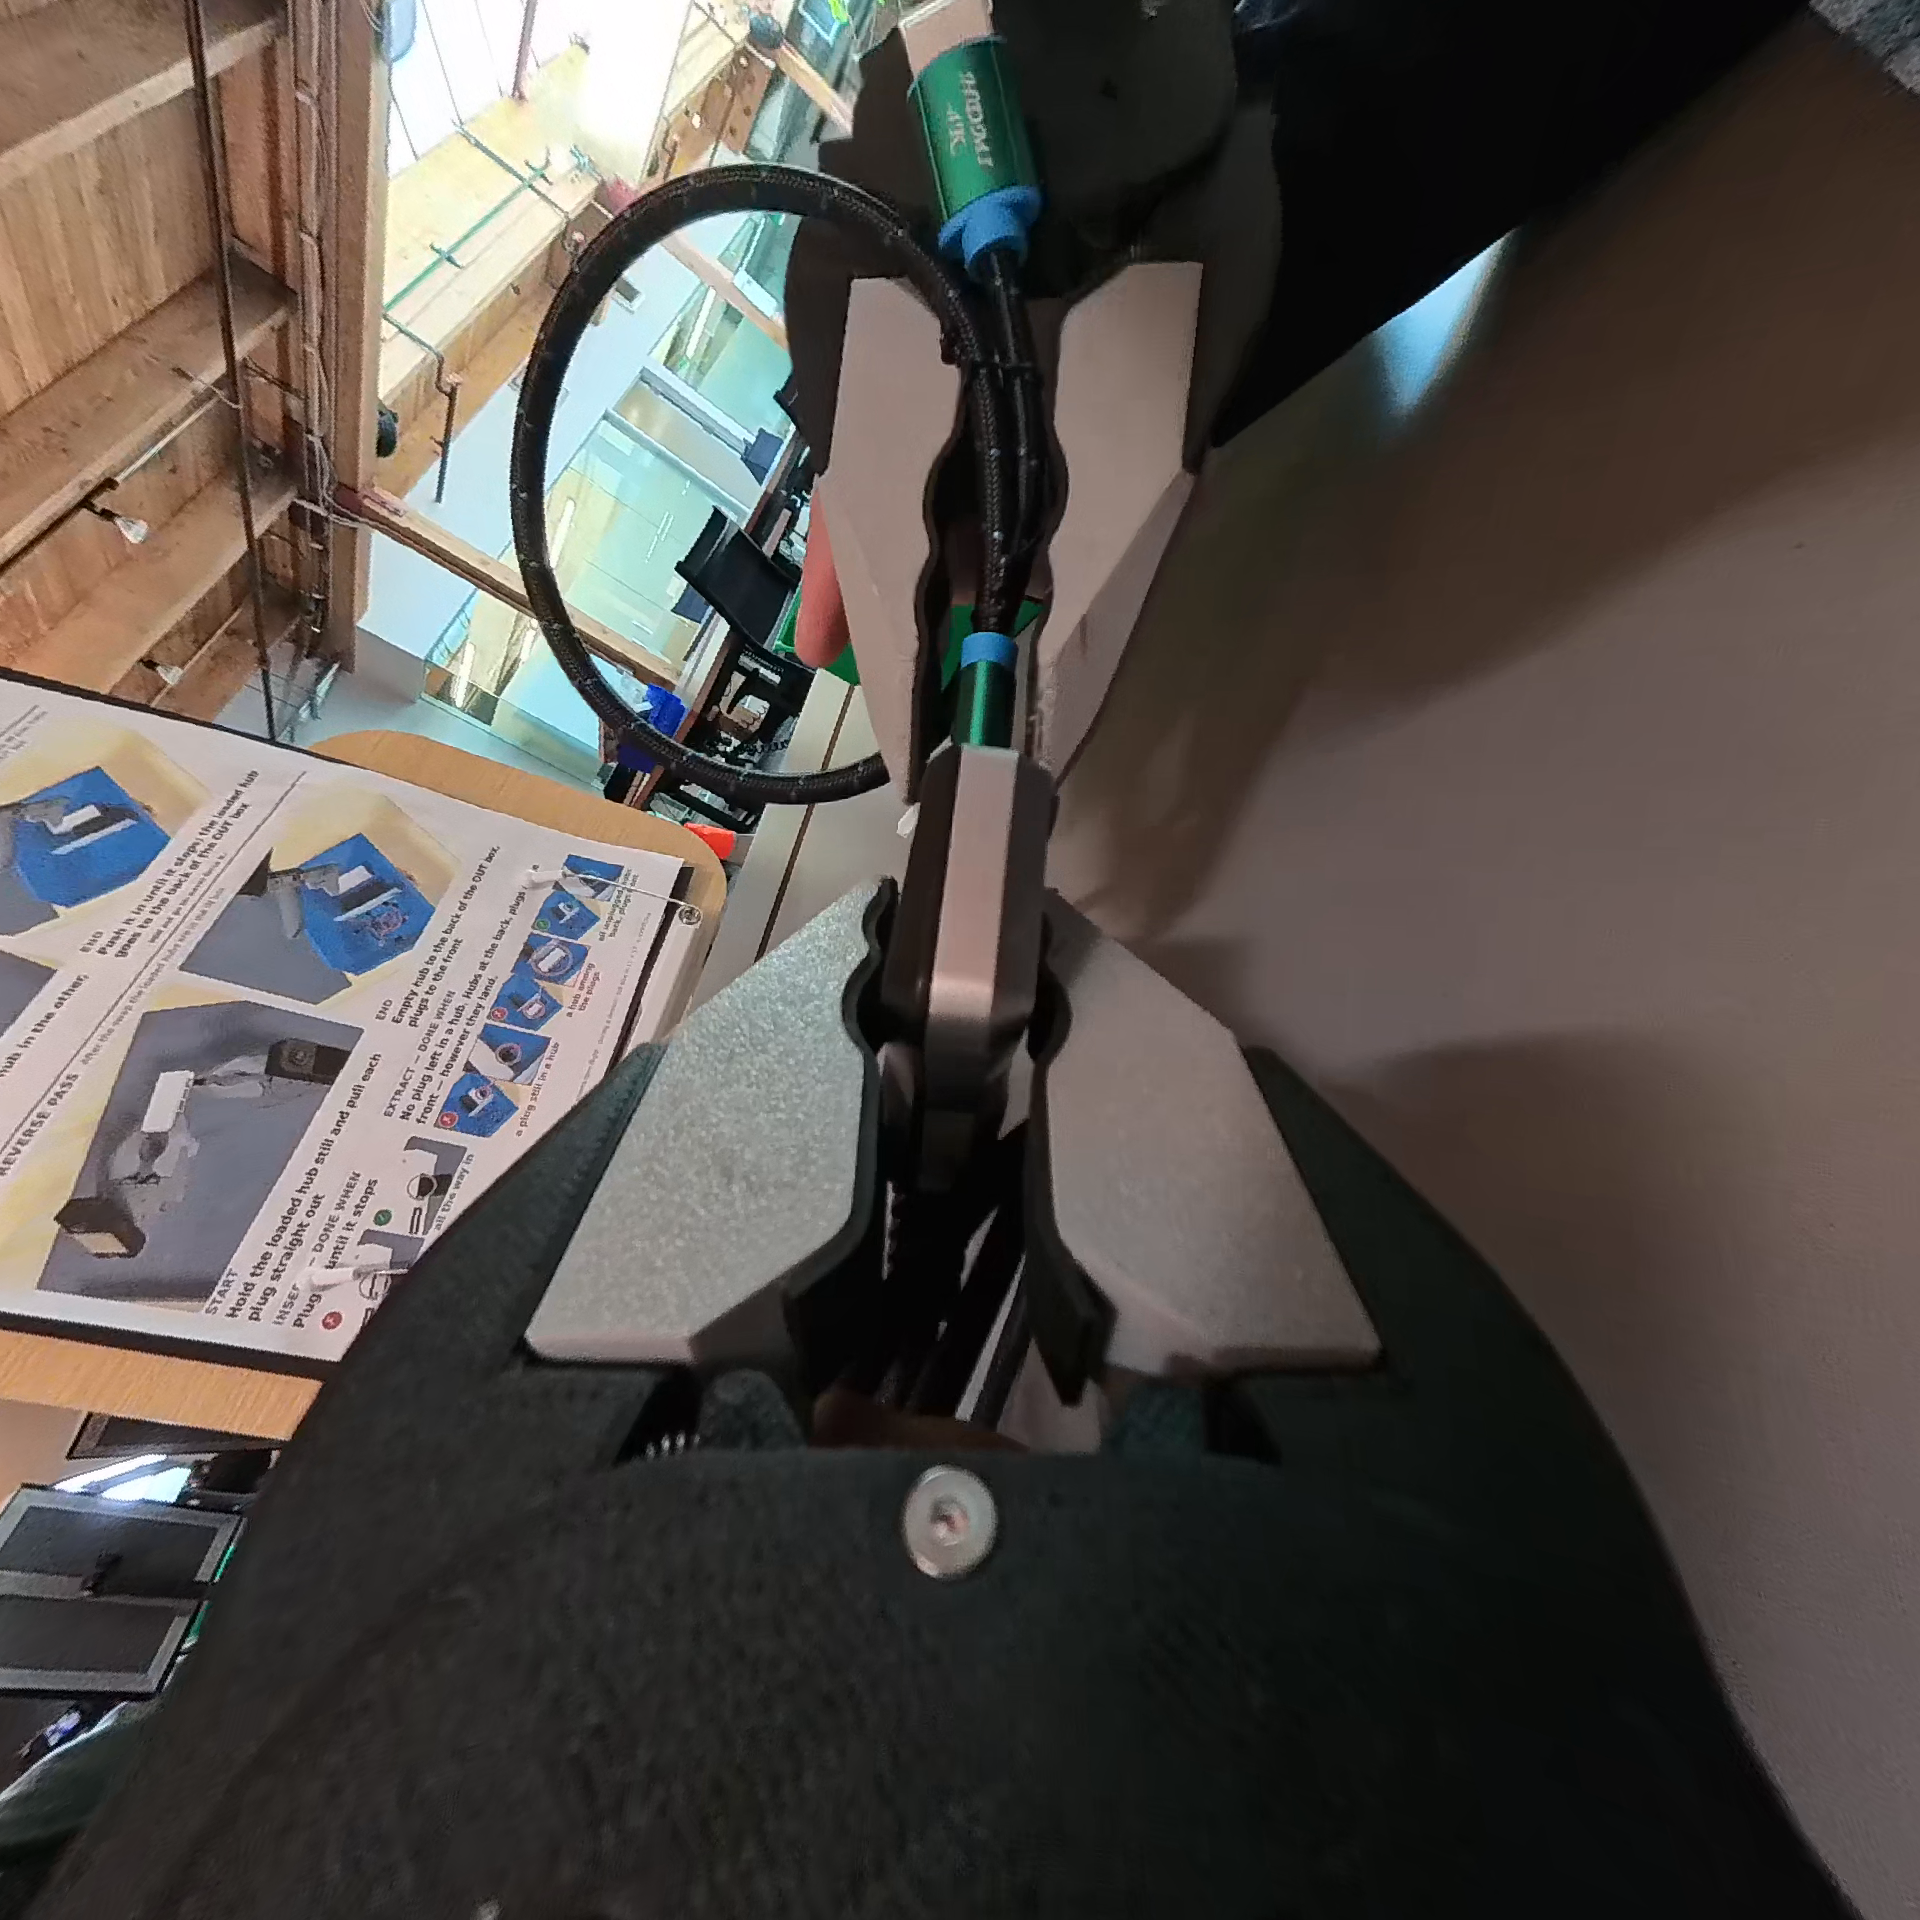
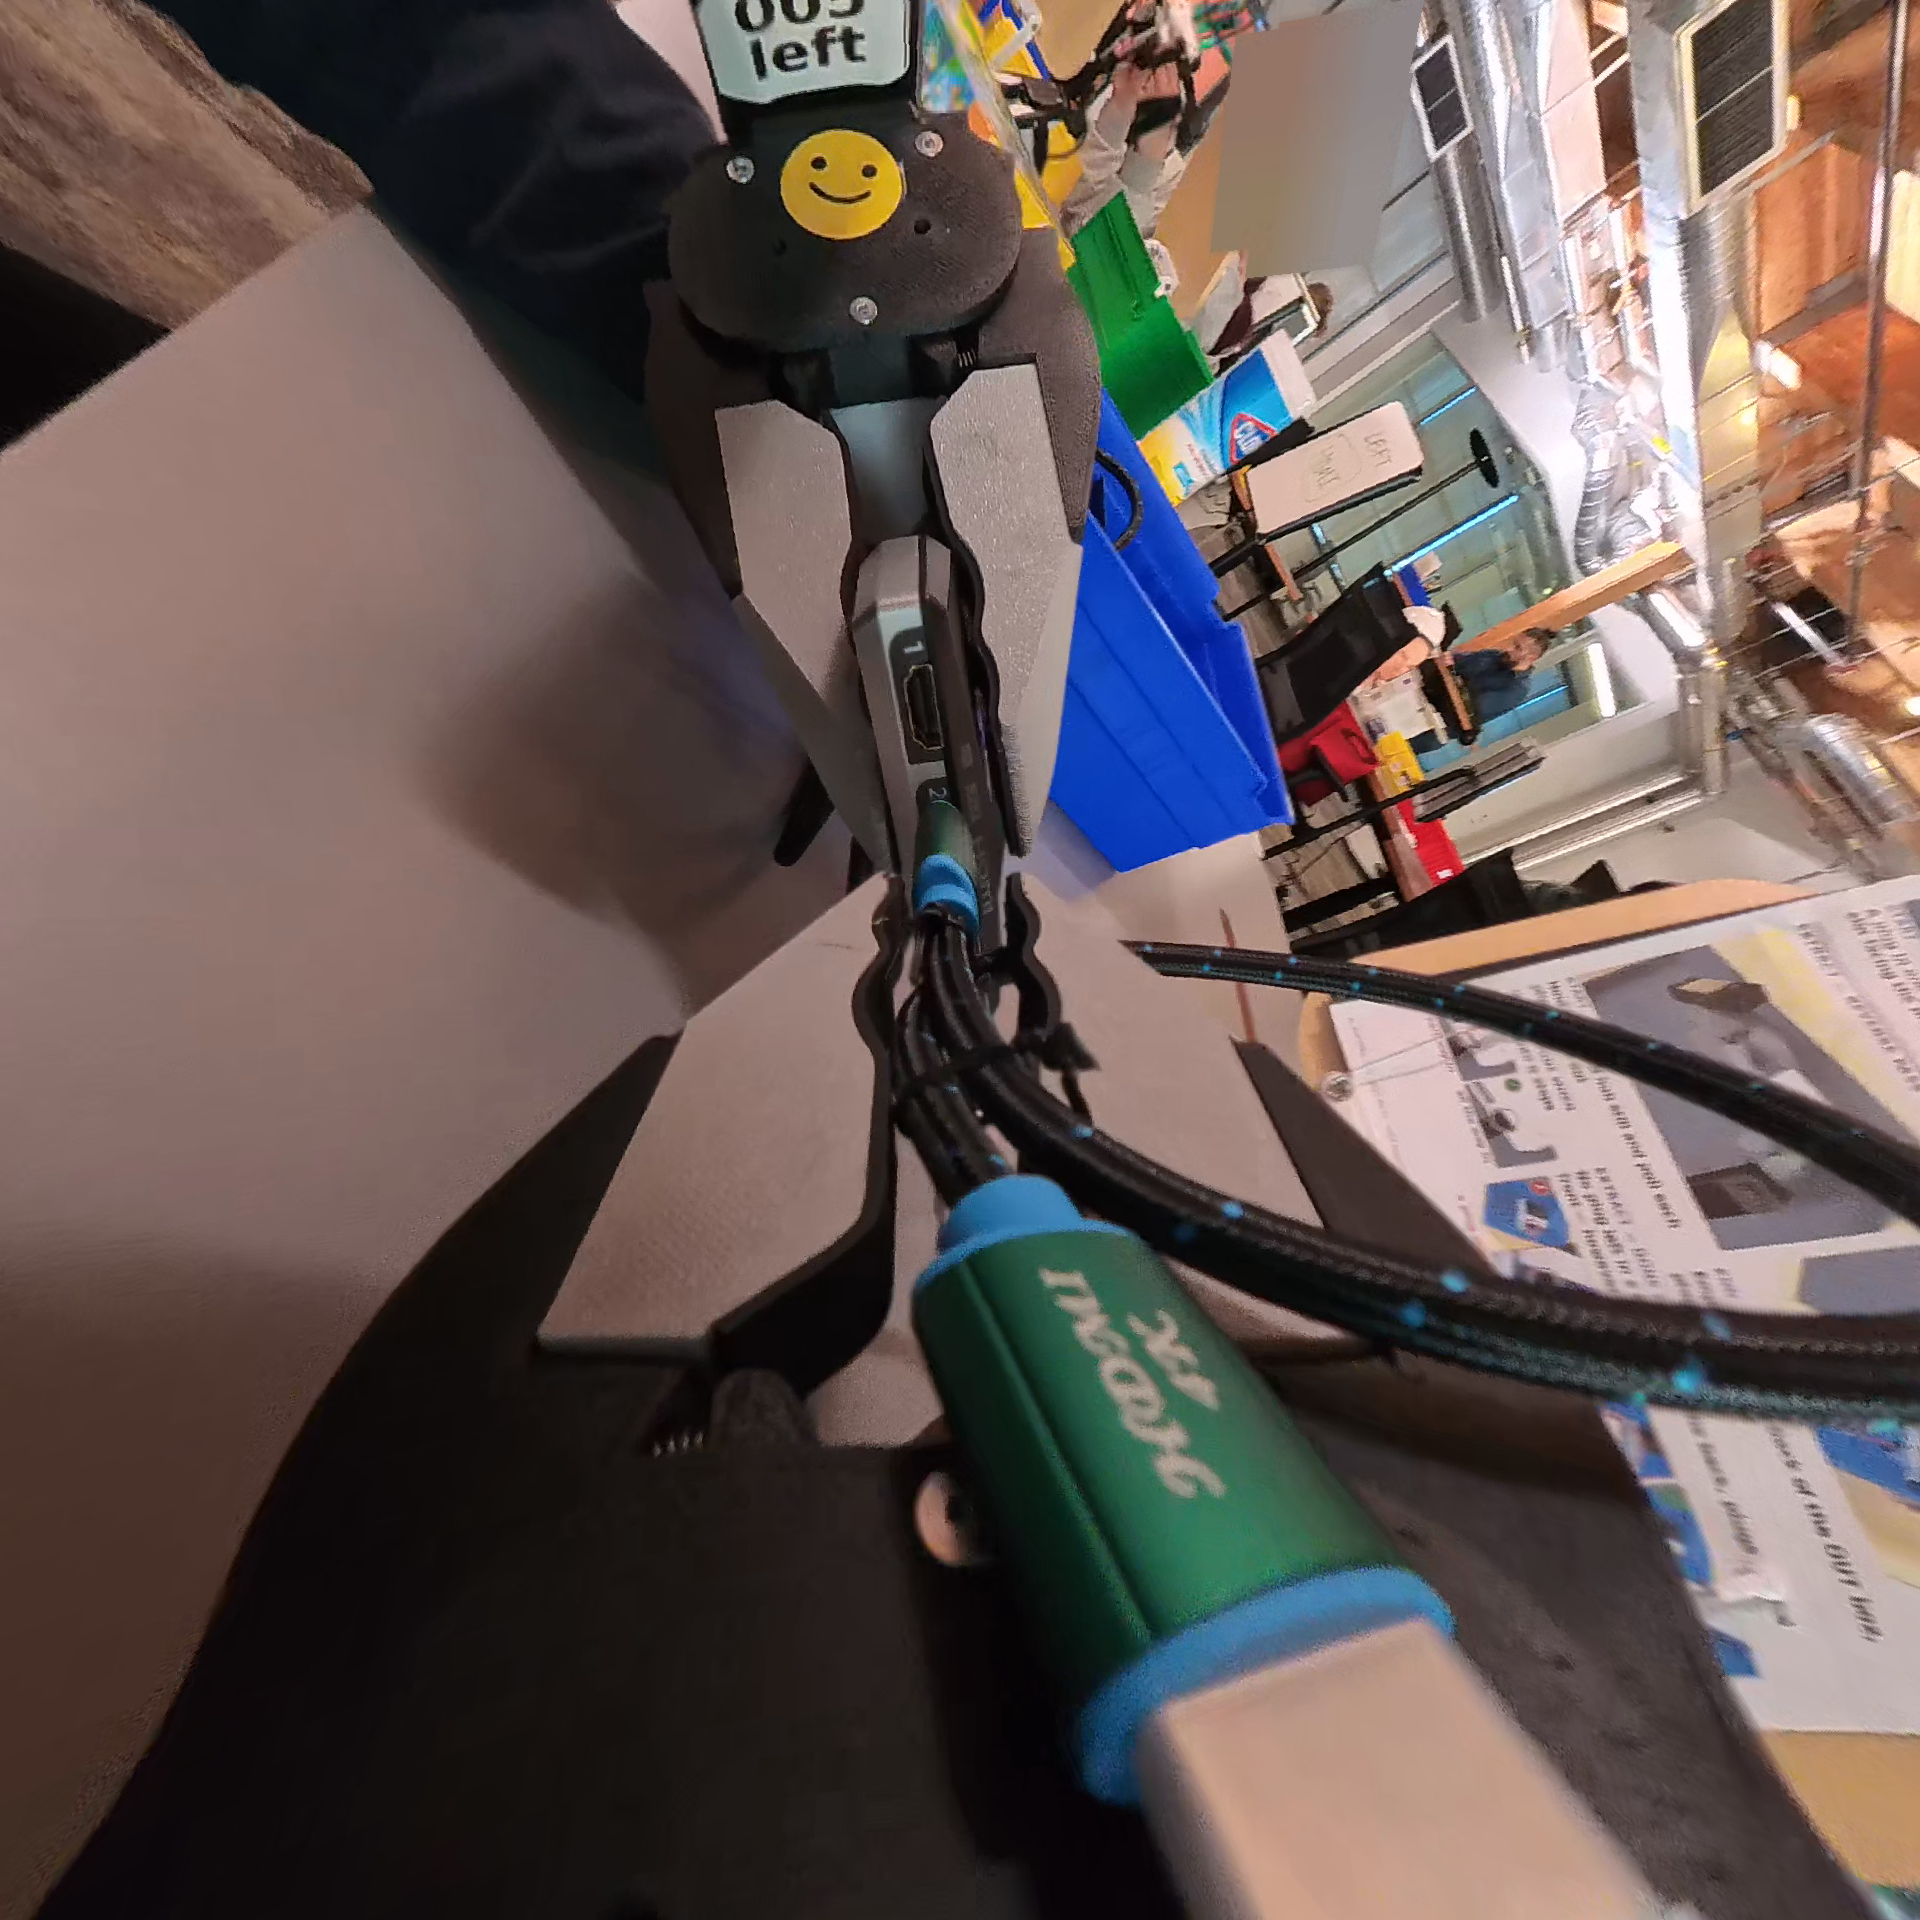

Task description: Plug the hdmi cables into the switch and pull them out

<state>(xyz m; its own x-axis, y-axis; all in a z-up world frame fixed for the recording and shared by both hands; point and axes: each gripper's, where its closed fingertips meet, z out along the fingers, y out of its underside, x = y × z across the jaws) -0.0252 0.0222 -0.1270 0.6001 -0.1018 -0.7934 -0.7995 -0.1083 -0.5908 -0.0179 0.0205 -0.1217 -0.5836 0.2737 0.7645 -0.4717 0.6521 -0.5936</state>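
My left gripper [image 1: 966, 997] is shut on the narrow silver switch [image 1: 982, 852] and holds it in the air. It also shows far off in the right wrist view [image 2: 940, 821], with the switch [image 2: 888, 613] between its fingers. A green hdmi plug [image 1: 982, 707] sits in the switch's second port [image 2: 940, 836]; the first port [image 2: 920, 717] is empty. My right gripper [image 2: 951, 966] is shut on the black braided cable bundle [image 2: 956, 1049] just behind that plug, and faces the left gripper [image 1: 987, 748]. The cable's other green plug [image 2: 1132, 1455] hangs free over the right gripper.
A printed instruction sheet [image 1: 312, 987] lies on a wooden board to one side [image 2: 1662, 1143]. A blue bin [image 2: 1164, 707] stands behind the left gripper. The grey tabletop [image 1: 1558, 831] runs beside both grippers. A loop of cable [image 1: 582, 582] arcs sideways. The grippers are tip to tip, or close to it.
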